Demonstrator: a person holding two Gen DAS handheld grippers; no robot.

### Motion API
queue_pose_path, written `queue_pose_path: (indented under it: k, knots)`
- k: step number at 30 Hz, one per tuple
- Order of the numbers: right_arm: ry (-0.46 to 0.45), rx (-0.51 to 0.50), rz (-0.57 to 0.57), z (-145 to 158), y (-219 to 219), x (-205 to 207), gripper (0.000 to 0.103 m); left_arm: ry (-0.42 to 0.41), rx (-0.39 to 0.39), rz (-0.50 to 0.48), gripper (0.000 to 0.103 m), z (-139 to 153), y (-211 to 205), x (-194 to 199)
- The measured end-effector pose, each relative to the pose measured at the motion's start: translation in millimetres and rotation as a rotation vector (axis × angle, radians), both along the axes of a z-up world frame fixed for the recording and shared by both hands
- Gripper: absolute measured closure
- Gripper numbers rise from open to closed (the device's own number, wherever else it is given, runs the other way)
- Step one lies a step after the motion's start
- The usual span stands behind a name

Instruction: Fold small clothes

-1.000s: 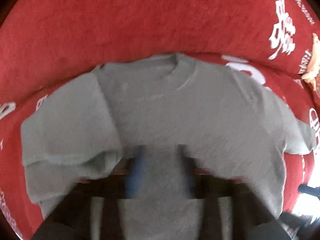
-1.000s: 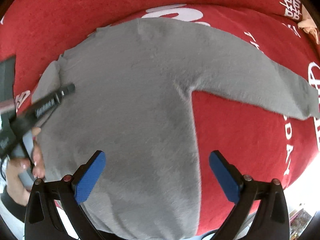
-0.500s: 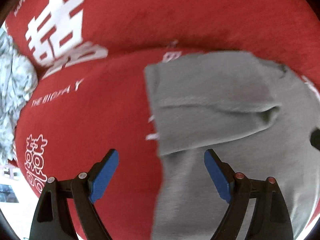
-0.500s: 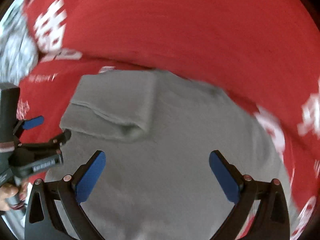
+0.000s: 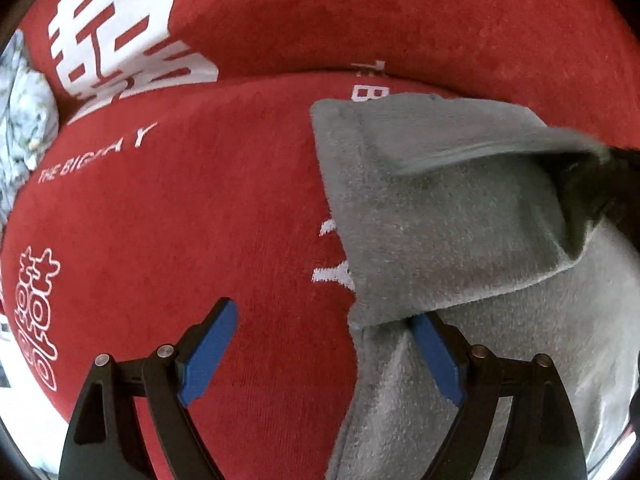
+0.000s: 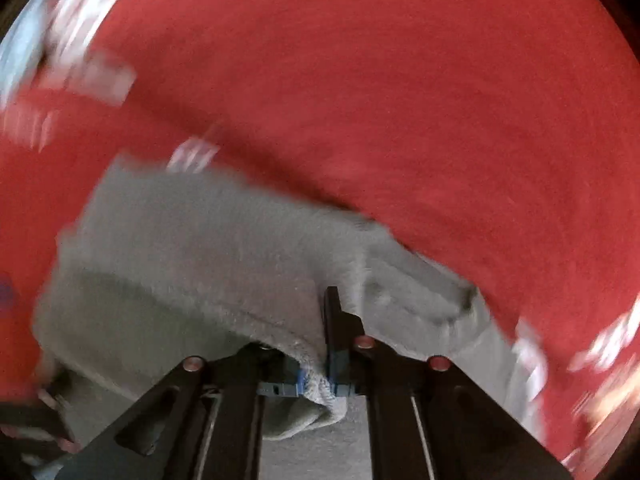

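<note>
A small grey sweatshirt [image 5: 460, 240] lies on a red cloth [image 5: 200, 220] with white lettering; its folded-over sleeve sits on top of the body. My left gripper [image 5: 320, 354] is open and empty, low over the sweatshirt's left edge, its right blue pad [image 5: 436, 356] tucked just under the sleeve's hem. My right gripper [image 6: 318, 364] is shut on a fold of the grey sweatshirt [image 6: 200, 264] and lifts it; that view is blurred by motion. The right gripper's dark body shows at the right edge of the left wrist view [image 5: 616, 184].
The red cloth [image 6: 400, 100] covers the whole surface and rises at the back. A pale grey patterned fabric [image 5: 20, 112] lies at the far left edge. White Chinese characters [image 5: 120, 40] mark the cloth.
My left gripper let go of the sweatshirt and swung to its left side, opening. My right gripper moved in and closed on the folded sleeve edge, and is moving fast.
</note>
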State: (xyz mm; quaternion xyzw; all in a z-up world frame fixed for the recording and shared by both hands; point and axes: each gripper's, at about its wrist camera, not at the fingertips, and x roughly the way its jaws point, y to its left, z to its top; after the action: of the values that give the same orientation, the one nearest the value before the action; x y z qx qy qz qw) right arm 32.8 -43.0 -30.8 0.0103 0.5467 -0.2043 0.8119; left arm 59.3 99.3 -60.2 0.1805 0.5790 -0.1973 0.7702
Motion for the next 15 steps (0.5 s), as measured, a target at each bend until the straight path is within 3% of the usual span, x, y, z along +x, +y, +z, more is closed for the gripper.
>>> queue_pose_path:
  k: [4,6,9,11,12,15]
  knots:
    - [-0.224,0.270,-0.393,31,-68,-71,0.096,-0.006,0.006,0.012,0.015,-1,1,5]
    - [-0.271,0.419,-0.574,24,-96,-105,0.096,-0.004,0.006,0.022,0.015,-3,3,11]
    - [-0.330,0.689,-0.820,-10,-125,-163,0.093,0.013,0.006,0.024,0.015,-5,3,18]
    - [-0.360,0.867,-0.931,-35,-133,-191,0.090,0.020,0.006,0.023,0.015,-7,4,27]
    - [-0.372,0.907,-0.959,-40,-130,-196,0.075,0.025,0.004,0.024,0.015,-7,5,29]
    - [-0.429,0.940,-0.990,-38,-131,-210,0.060,0.063,-0.020,0.045,0.015,-10,9,36]
